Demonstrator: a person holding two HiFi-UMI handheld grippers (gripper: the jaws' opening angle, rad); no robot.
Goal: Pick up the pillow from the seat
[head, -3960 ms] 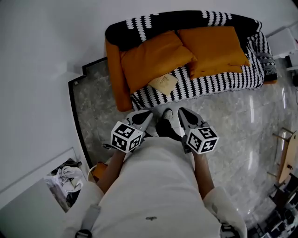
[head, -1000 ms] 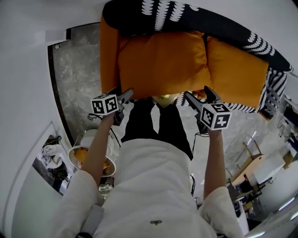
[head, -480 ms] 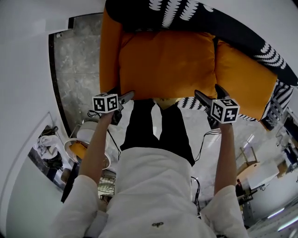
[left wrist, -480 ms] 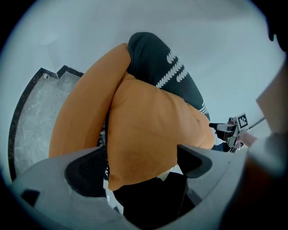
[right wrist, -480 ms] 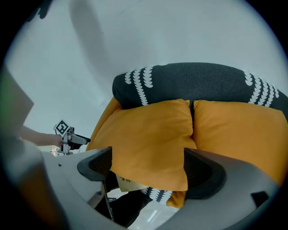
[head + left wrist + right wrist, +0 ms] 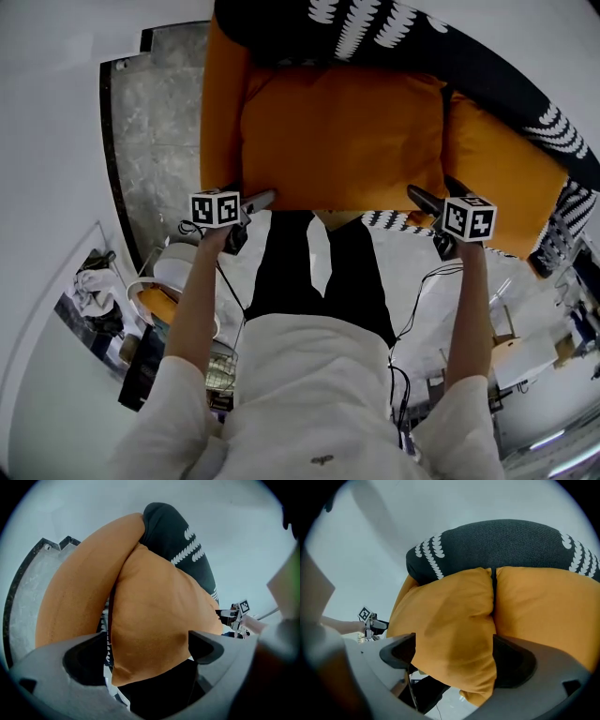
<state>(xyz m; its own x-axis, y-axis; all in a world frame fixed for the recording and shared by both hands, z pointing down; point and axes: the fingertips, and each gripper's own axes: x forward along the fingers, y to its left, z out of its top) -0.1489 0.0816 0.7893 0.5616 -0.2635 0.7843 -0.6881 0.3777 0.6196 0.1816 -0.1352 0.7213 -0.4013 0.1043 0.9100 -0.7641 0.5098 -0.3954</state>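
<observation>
Running down the left, a white wall (image 6: pixel 56 141) meets a strip of grey marble floor (image 6: pixel 159 122) beside the sofa's orange arm (image 6: pixel 220 103). Next, the left gripper (image 6: pixel 265 197) has its jaws opening, with the orange pillow (image 6: pixel 337 141) poking its lower left corner between them. The pillow leans on the seat against a black-and-white throw (image 6: pixel 375 28). The right gripper (image 6: pixel 417 195) is opening too, around the pillow's lower right corner, where a second orange cushion (image 6: pixel 497 178) touches the pillow.

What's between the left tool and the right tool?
Head view: the left orange pillow spans from left tool to right tool, both opening their jaws around its corners.
</observation>
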